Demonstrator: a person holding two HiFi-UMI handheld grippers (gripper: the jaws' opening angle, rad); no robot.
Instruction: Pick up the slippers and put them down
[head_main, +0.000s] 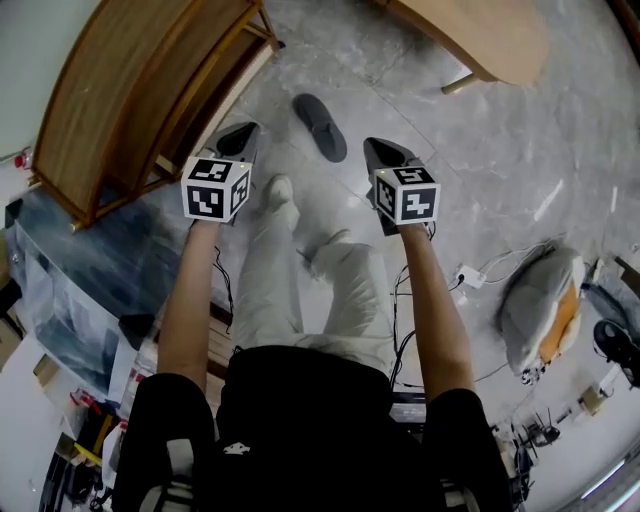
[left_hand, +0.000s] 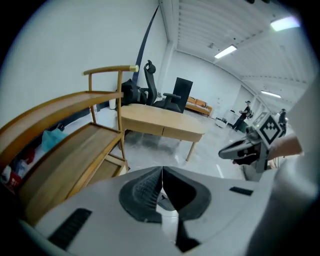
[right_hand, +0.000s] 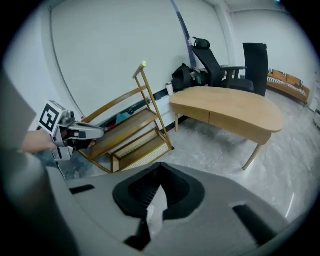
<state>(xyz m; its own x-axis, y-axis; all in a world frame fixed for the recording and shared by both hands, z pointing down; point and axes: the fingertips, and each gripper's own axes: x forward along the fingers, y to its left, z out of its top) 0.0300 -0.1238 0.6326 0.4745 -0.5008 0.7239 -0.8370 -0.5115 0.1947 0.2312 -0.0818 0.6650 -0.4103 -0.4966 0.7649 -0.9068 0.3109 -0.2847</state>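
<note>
Both claws are held high above the floor (head_main: 480, 160) and carry nothing: the left claw (head_main: 240, 135) has its pads pressed together with nothing between them, as its own view shows (left_hand: 161, 175), and the right claw (head_main: 385, 155) is likewise closed at the tips and empty (right_hand: 160, 181). One dark slipper (head_main: 320, 127) lies on the floor between the two claws and a little beyond their tips, well below them. A second slipper I cannot find in any view. The wooden rack (head_main: 150, 90) stands out to the left of the left claw. Judging by this, the slipper is down and no grasp is on. If a pick-up comes next, the nearer claw should spread its jaws first, then sink tip-down over the slipper's long side. It should pinch the upper's edge or the sole rim rather than the flat sole, staying clear of the person's shoes (head_main: 278, 190) just behind.
</note>
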